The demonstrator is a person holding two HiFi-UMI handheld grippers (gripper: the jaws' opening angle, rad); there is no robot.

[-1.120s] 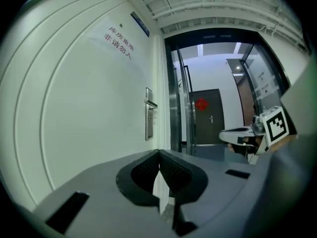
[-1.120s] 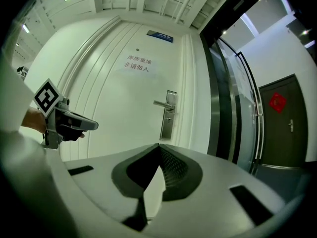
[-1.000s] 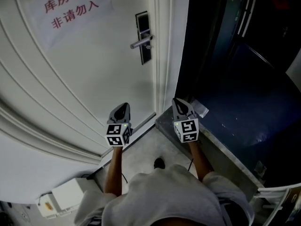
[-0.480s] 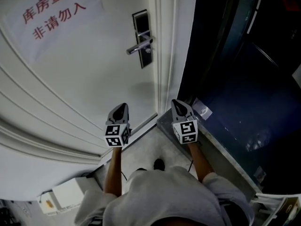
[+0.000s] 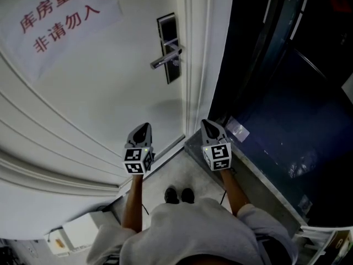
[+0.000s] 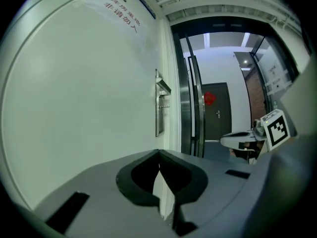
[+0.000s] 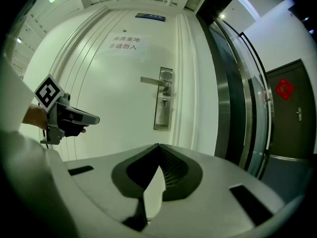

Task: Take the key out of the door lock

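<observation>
The dark lock plate (image 5: 170,47) with its silver lever handle (image 5: 164,58) sits on the white door (image 5: 99,93), well ahead of both grippers. In the right gripper view the plate (image 7: 163,105) faces me, and a small metal piece at the keyhole (image 7: 163,103) below the handle looks like the key; it is too small to be sure. My left gripper (image 5: 142,127) (image 6: 159,151) is shut and empty. My right gripper (image 5: 208,123) (image 7: 158,145) is also shut with nothing in it. The two are held side by side at waist height, short of the door.
A paper sign (image 5: 60,12) with red characters hangs on the door. Dark glass panels and a metal frame (image 5: 259,65) stand to the right, with a raised threshold (image 5: 259,181) below. A white box (image 5: 83,228) lies on the floor at lower left.
The person has stepped toward the door, and a second shoe now shows beside the first. Both grippers have come along, still side by side and shut.
</observation>
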